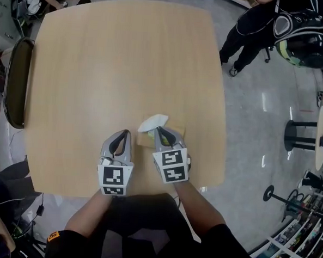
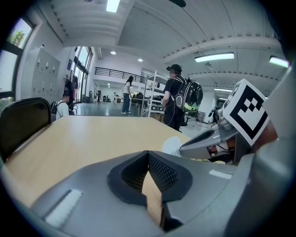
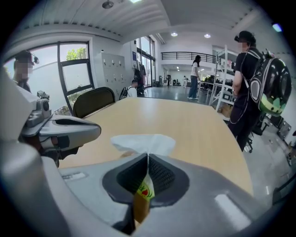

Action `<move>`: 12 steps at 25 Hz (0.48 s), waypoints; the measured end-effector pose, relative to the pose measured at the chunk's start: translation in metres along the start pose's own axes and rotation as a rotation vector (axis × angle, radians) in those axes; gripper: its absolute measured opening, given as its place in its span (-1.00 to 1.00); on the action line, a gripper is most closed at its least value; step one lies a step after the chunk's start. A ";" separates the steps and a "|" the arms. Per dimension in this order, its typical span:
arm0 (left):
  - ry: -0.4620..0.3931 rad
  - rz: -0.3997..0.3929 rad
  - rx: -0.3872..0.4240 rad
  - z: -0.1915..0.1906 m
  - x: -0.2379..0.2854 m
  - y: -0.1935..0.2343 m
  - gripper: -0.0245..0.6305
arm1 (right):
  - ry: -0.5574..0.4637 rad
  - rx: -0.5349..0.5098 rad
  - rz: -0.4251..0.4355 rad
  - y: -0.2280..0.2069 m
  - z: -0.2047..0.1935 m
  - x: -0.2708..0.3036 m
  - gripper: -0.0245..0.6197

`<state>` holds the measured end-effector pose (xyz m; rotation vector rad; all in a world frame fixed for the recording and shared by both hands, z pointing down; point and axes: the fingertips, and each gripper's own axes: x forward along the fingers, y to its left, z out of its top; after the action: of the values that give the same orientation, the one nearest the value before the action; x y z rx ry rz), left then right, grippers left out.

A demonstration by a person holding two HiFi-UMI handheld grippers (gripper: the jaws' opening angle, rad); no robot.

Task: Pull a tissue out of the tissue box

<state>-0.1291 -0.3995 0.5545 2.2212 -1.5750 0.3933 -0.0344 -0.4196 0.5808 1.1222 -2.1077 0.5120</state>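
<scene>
A white tissue sticks up from a low tan tissue box near the table's front edge. My right gripper comes down on it from the near side and is shut on the tissue, whose top fans out beyond the closed tips. Part of the box shows through the gap behind the pads, with a red and green print. My left gripper rests just left of the box, shut with nothing held; its tips meet over bare wood. The box's far side is hidden.
The wooden table stretches far ahead and to the left. A dark chair stands at its left edge. A person with a backpack stands beyond the far right corner, and a black stool on the right.
</scene>
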 end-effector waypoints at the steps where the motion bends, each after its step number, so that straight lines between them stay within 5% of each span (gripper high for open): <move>1: -0.002 -0.002 0.000 0.001 0.000 -0.001 -0.87 | -0.009 0.003 -0.006 -0.002 0.003 -0.002 -0.91; 12: -0.057 -0.006 -0.002 0.015 -0.013 -0.032 -0.87 | -0.162 0.039 -0.068 -0.032 0.024 -0.052 -0.92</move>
<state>-0.1028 -0.3861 0.5305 2.2537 -1.5970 0.3292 0.0031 -0.4228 0.5275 1.2908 -2.1972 0.4446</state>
